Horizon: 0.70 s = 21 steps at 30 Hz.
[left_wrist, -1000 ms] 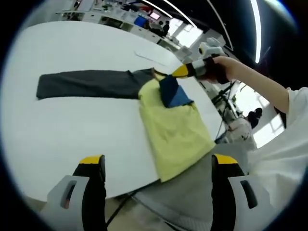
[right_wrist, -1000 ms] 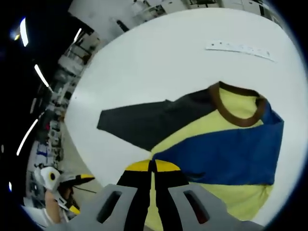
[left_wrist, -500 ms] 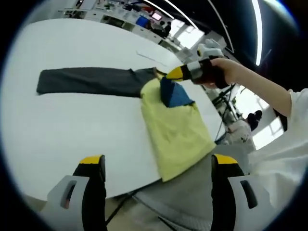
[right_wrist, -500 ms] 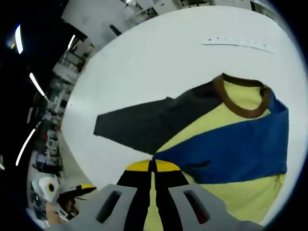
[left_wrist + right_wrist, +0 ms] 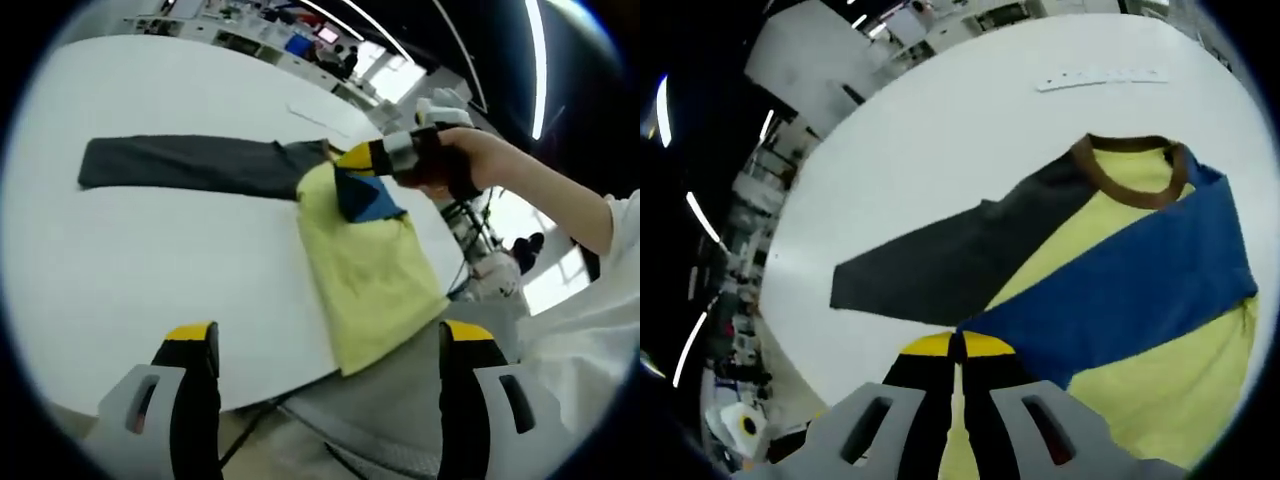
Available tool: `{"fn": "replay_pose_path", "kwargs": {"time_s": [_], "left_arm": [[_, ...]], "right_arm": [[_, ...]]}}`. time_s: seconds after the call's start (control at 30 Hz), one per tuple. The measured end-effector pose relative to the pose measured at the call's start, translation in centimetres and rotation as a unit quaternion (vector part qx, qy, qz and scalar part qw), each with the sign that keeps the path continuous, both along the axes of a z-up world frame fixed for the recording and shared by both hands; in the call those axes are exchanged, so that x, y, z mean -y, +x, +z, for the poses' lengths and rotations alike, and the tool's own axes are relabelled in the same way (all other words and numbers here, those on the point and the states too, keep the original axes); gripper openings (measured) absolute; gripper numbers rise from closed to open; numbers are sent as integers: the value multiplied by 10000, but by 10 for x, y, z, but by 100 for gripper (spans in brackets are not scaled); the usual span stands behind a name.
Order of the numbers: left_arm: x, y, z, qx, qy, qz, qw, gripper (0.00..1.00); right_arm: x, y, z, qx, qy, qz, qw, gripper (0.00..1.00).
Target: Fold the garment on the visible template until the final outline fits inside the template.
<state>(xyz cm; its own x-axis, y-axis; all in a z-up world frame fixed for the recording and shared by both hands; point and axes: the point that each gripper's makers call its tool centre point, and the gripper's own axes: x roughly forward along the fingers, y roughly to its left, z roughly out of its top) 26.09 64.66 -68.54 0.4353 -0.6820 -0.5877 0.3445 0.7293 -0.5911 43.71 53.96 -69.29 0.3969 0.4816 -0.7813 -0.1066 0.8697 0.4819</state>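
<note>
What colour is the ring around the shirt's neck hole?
Brown. The collar shows best in the right gripper view.

My path across the table (image 5: 150, 260) is open toward its near edge; only the shirt (image 5: 370, 270) occupies the right edge.

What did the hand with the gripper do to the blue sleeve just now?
The right gripper, shut on the blue sleeve, has carried it further across the yellow shirt body, toward the dark grey sleeve, so the blue fold lies flatter over the chest. The grip was not let go. The dark grey sleeve stays stretched out on the white table, and the left gripper stays open, holding nothing.
</note>
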Motion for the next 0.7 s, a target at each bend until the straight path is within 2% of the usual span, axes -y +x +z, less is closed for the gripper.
{"fn": "replay_pose_path", "kwargs": {"time_s": [0.7], "left_arm": [[-14, -5, -9, -92, -43, 198, 9998, 87]], "right_arm": [[-9, 9, -23, -163, -131, -8, 9998, 3]]}}
